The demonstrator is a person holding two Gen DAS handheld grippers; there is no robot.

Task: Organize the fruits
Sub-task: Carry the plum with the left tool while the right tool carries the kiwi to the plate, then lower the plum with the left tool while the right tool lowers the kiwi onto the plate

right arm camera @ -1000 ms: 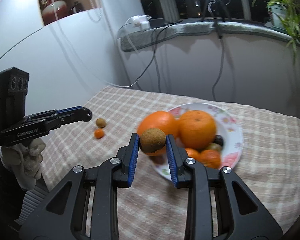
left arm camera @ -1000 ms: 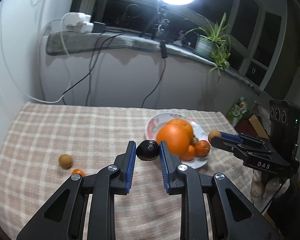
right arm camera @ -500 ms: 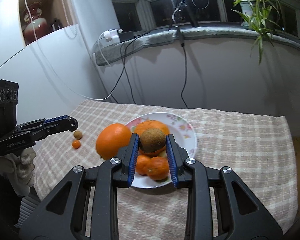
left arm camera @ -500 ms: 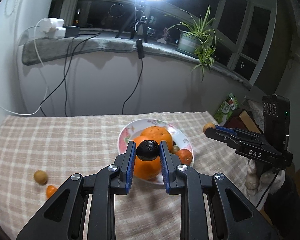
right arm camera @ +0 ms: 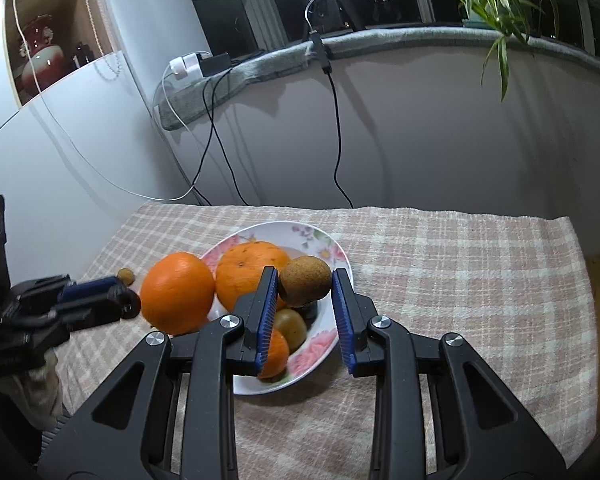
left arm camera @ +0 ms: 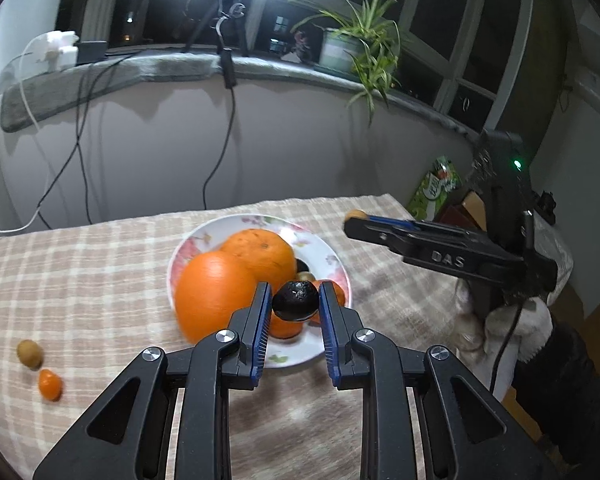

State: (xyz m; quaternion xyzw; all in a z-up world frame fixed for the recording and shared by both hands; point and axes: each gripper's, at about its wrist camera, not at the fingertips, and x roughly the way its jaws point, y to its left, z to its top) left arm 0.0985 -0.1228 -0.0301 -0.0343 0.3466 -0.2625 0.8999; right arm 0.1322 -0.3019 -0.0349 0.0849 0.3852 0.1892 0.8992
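Note:
My left gripper [left arm camera: 295, 307] is shut on a small dark fruit [left arm camera: 295, 301] and hovers over the near rim of the flowered plate [left arm camera: 332, 258]. My right gripper [right arm camera: 305, 286] is shut on a brown kiwi [right arm camera: 305, 280] above the same plate [right arm camera: 332, 248]. The plate holds two large oranges [left arm camera: 256, 256] [left arm camera: 212, 292], small tangerines [right arm camera: 278, 354] and a green-brown fruit [right arm camera: 290, 322]. In the left wrist view the right gripper [left arm camera: 354, 220] comes in from the right with the kiwi at its tip. In the right wrist view the left gripper [right arm camera: 128, 302] sits at the left, beside the front orange [right arm camera: 177, 296].
A kiwi [left arm camera: 29, 354] and a small tangerine [left arm camera: 50, 385] lie on the checked cloth [left arm camera: 80, 280] left of the plate. Cables [left arm camera: 220, 152] hang down the wall behind. A potted plant [left arm camera: 352, 52] stands on the sill, and a green carton [left arm camera: 436, 186] sits off the table's right end.
Both grippers have swung toward the plate with their fruits still gripped. In the left wrist view the plate has moved from right of the fingers to directly beneath them.

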